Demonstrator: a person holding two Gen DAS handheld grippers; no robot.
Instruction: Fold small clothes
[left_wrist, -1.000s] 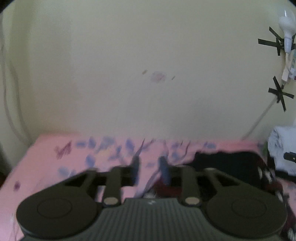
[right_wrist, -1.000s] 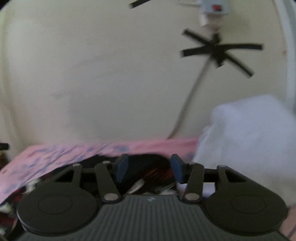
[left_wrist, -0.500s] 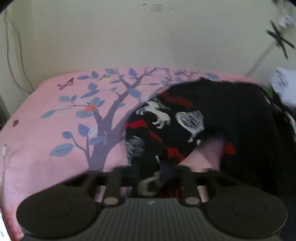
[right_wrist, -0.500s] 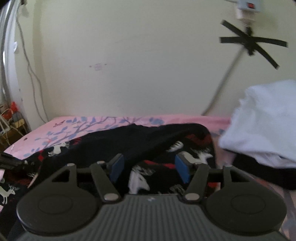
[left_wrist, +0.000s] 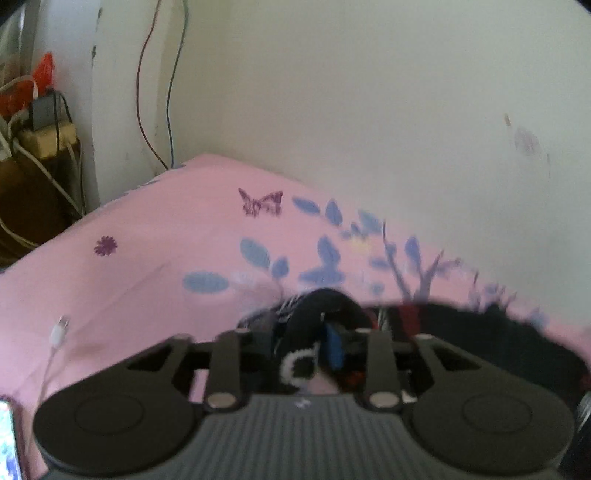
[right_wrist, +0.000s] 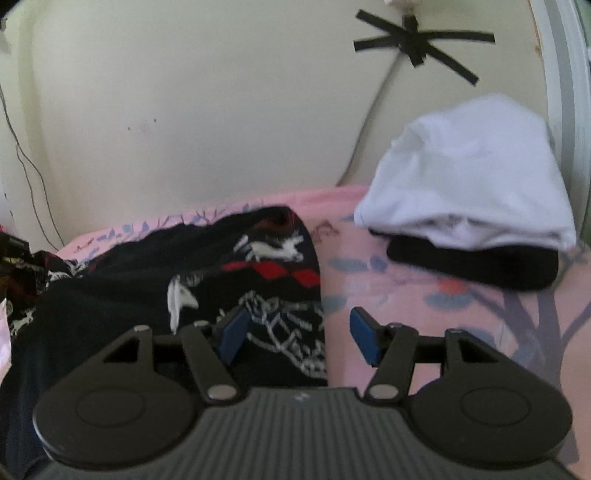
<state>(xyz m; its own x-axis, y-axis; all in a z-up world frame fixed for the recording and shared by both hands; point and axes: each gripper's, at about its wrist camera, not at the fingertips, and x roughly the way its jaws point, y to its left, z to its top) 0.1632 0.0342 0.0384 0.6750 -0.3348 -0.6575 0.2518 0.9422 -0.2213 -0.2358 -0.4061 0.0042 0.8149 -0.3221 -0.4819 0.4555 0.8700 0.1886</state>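
Since the earlier frame the left claw (left_wrist: 295, 343) swung left, pinching an edge of the black patterned garment (right_wrist: 229, 280) on the bed (right_wrist: 424, 295), while the right claw (right_wrist: 301, 334) hung spread over its right edge, probably to grab it.

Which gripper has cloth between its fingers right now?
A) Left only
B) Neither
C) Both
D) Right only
A. The left gripper has a bunched fold of the black patterned garment between its fingers, while the right gripper hangs wide open over the garment's edge on the pink sheet, holding nothing.
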